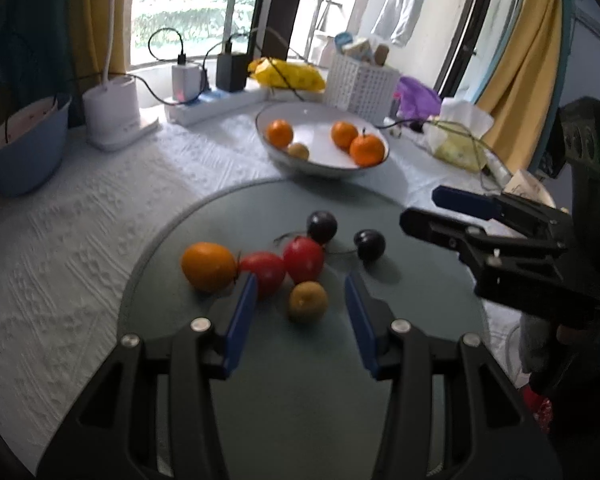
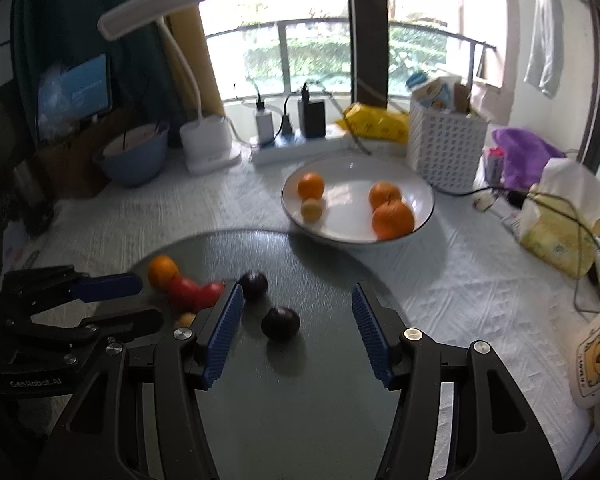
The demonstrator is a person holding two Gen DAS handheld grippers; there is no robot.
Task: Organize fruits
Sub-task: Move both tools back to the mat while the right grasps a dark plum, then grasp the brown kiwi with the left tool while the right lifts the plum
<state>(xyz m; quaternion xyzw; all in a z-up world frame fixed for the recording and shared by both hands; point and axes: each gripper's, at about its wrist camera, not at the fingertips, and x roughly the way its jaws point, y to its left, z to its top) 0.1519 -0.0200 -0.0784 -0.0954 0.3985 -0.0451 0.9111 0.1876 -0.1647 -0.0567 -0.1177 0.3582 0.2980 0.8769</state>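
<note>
Left wrist view showed me a white tablecloth [image 1: 80,240], round grey mat [image 1: 300,380], far bowl [image 1: 324,164] before the window [image 1: 188,12]; both grippers' jaws stood wide, empty.

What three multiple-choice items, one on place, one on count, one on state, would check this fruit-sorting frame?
1. Where do the two dark plums lie?
A. in the white bowl
B. on the grey round mat
C. in the blue basin

2. How many oranges are in the white bowl?
A. one
B. three
C. five

3. What state is the left claw in?
A. open, empty
B. shut on a tomato
C. shut on a plum

Key: 1 B, both rest on the grey round mat; 2 B, three oranges show beside one small brownish fruit; 3 A, its fingers stand apart with nothing gripped.
</note>
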